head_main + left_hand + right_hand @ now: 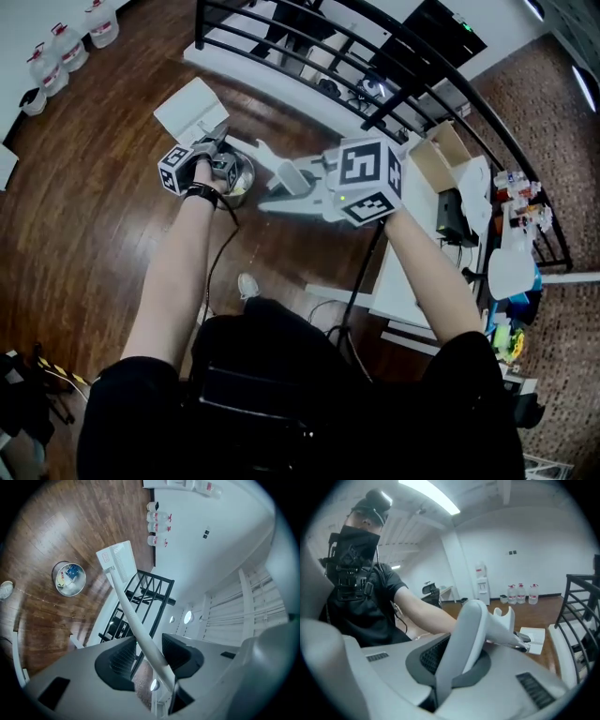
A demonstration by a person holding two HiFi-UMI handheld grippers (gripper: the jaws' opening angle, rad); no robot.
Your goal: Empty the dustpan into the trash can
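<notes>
Judging by the blue and yellow scraps lying in the round, shiny metal trash can (69,578), the emptying is looking mostly done. The flat, ribbed white dustpan (118,559) is hanging just beside the can, above the wooden floor (42,531). The right gripper (457,660) is clamping its long, smooth plastic handle (133,620), while the left gripper (144,654) is standing open around it.
</notes>
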